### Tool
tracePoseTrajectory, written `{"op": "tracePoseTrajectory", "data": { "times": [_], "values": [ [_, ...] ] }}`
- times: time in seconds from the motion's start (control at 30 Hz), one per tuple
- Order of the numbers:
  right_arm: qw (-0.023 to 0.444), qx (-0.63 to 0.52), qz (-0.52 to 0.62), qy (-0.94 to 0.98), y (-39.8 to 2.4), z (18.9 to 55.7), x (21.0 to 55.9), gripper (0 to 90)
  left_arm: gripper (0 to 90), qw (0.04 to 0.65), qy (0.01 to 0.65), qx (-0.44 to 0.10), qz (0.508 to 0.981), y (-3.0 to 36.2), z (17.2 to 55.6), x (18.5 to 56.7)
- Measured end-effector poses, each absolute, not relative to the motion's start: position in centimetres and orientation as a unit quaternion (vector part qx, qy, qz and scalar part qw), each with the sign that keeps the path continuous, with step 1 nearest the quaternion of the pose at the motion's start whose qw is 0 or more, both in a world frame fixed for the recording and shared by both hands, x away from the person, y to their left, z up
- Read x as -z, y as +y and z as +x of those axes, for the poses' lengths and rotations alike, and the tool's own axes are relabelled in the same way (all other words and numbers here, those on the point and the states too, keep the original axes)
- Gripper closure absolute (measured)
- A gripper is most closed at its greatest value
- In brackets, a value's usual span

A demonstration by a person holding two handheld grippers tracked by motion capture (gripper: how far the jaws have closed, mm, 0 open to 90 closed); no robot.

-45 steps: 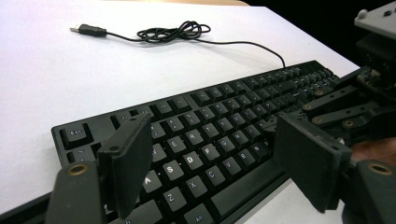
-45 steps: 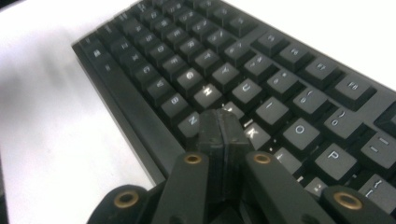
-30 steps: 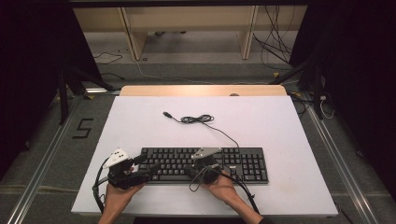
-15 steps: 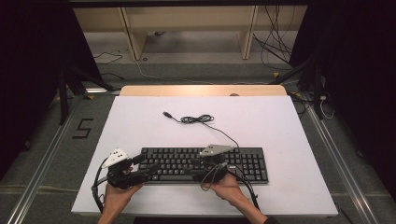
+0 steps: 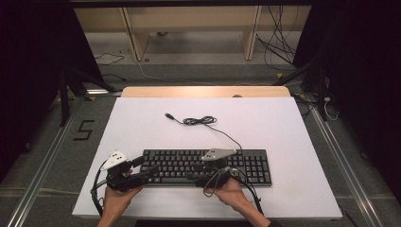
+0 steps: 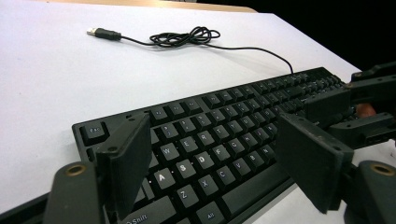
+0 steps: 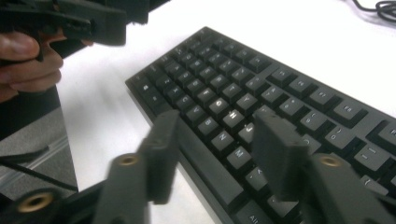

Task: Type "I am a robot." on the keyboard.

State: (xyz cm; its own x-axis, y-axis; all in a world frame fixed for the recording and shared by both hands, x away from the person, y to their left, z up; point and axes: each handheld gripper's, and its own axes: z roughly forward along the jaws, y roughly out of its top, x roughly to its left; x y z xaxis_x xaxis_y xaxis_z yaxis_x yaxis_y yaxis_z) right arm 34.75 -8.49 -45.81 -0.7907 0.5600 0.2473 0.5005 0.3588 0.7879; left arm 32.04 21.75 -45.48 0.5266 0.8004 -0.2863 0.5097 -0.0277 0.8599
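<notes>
Keyboard [image 5: 208, 166] under both open jaws, w/o contact.

We see the keyboard [image 7: 261, 112] cut off at the right gripper view's edge; beside it, the right gripper [image 7: 212, 154] blurs; key legends there stay unreadable.

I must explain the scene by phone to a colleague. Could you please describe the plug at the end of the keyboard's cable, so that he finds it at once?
Start from the white table, where a black keyboard lies near the front edge. A thin black cable runs from the keyboard's back edge toward the far side and bunches into a small tangle. Just past the tangle lies the plug, unconnected on bare table; its metal tip is the one silver piece there.
</notes>
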Motion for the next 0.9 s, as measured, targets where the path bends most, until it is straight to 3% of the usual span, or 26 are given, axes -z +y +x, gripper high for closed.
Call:
{"op": "tracePoseTrajectory", "data": {
  "times": [0.47,0.9],
  "values": [
    [0.031,-0.438,0.308,0.844,-7.4,34.1,46.8,86.2,26.7,0.517,0.468,-0.142,0.703,21.8,32.0,45.5],
    [0.035,-0.418,0.31,0.853,-7.1,34.3,47.5,90.0,26.8,0.511,0.474,-0.142,0.703,22.0,32.1,45.6]
  ]
}}
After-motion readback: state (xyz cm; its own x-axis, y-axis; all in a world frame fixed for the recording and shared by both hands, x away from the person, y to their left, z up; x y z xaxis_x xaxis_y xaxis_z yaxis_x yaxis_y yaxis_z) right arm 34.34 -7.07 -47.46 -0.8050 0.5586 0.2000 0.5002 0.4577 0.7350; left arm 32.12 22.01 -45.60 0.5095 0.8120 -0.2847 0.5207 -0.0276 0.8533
